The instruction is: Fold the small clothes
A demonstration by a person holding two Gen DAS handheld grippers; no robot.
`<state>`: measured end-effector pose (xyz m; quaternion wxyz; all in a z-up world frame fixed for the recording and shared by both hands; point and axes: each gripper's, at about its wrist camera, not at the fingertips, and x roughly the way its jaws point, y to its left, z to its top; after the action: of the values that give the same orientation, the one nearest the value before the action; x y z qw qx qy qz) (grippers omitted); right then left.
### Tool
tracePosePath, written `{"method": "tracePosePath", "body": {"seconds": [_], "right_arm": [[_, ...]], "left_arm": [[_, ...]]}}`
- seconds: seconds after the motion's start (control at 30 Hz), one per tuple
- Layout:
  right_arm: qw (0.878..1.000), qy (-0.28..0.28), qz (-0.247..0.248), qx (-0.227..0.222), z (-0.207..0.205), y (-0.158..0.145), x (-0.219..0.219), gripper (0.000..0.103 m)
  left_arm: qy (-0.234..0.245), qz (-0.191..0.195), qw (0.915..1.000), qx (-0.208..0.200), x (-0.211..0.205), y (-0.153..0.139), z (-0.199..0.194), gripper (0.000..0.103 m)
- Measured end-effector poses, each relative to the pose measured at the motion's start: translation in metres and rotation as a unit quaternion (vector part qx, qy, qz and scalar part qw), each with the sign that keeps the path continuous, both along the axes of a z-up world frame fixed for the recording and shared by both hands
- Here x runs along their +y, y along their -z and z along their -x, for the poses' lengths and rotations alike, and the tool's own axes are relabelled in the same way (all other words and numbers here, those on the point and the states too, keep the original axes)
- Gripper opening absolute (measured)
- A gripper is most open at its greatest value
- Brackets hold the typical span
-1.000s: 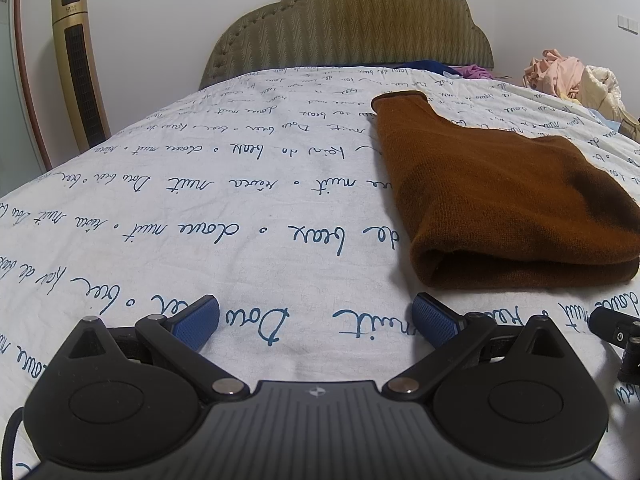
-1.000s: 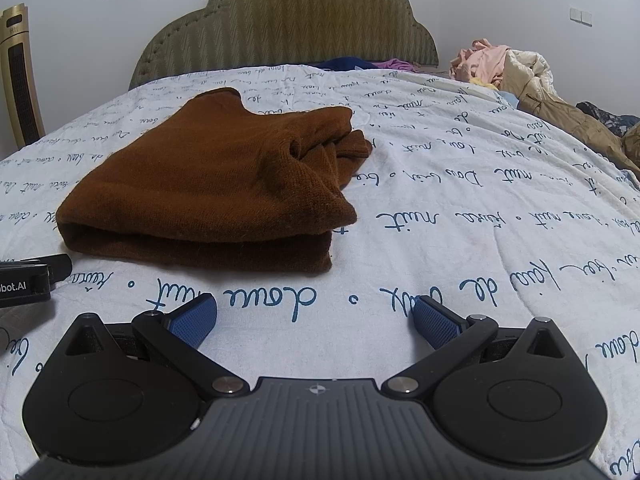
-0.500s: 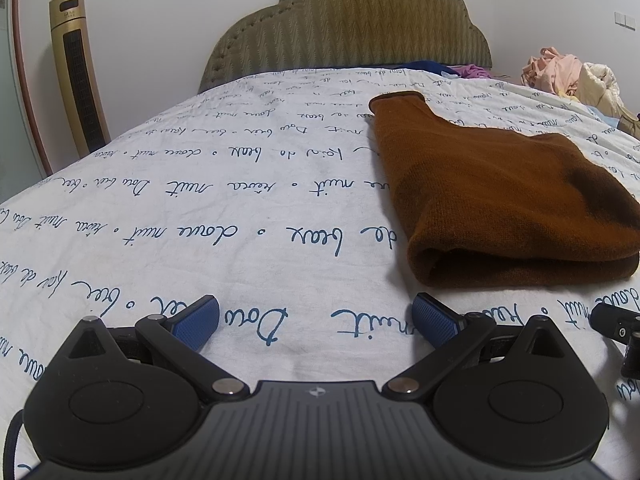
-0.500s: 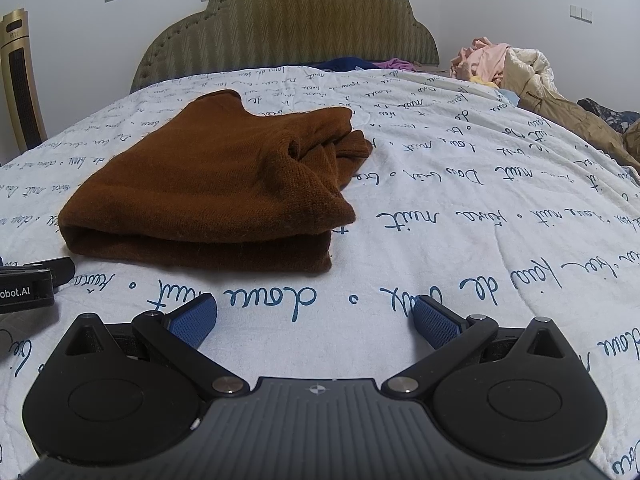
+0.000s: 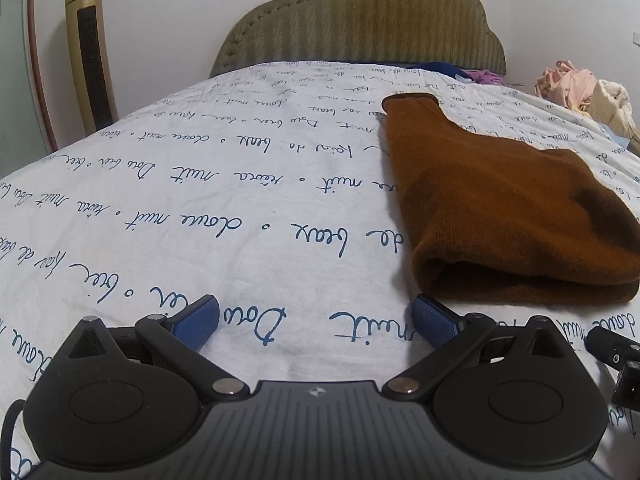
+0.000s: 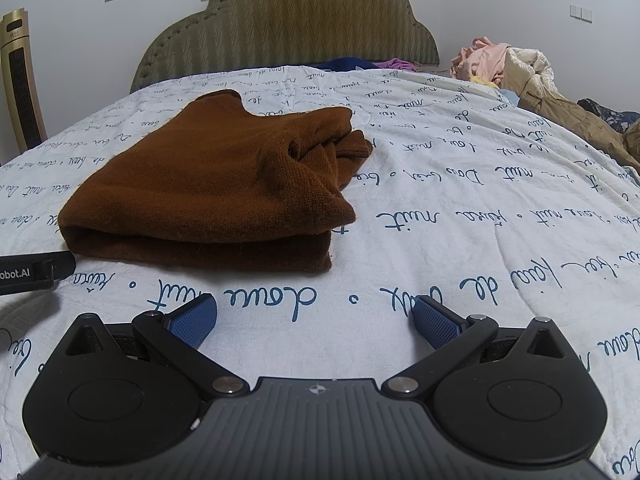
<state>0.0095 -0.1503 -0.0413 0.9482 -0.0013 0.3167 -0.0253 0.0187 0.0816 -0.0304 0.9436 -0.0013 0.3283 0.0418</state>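
Left black two-finger gripper with blue pads (image 5: 316,320) spread wide, empty, barely shifted over last second; folded rust-brown knit garment (image 6: 216,188) unmoved on white script-print bedsheet (image 6: 460,208), between both grippers; right gripper (image 6: 316,318) spread wide, empty; judgement: fold done, hands backed off

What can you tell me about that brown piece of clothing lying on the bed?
The brown knit sweater looks soft and finely ribbed, a rusty brown all over. It lies folded into a thick stack of layers, the rounded fold edge nearest the cameras. A narrow cuffed part points toward the headboard, and bunched folds stick out on its far right side in the right wrist view. It rests on the white bedspread with blue handwriting. Neither claw touches it.
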Motion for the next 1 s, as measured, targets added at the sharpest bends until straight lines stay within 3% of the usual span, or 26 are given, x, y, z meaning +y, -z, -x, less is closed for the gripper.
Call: {"method": "tracePosePath", "body": {"seconds": [0.3, 1.0], "right_arm": [[1.000, 0.000, 0.000, 0.000, 0.0002, -0.0001, 0.0000, 0.103], [1.000, 0.000, 0.000, 0.000, 0.0001, 0.0000, -0.0002, 0.103]], "left_arm": [[-0.001, -0.022, 0.9998, -0.002, -0.0066, 0.0022, 0.0018, 0.103], [0.009, -0.023, 0.9997, -0.003, -0.0094, 0.0029, 0.0019, 0.103]]}}
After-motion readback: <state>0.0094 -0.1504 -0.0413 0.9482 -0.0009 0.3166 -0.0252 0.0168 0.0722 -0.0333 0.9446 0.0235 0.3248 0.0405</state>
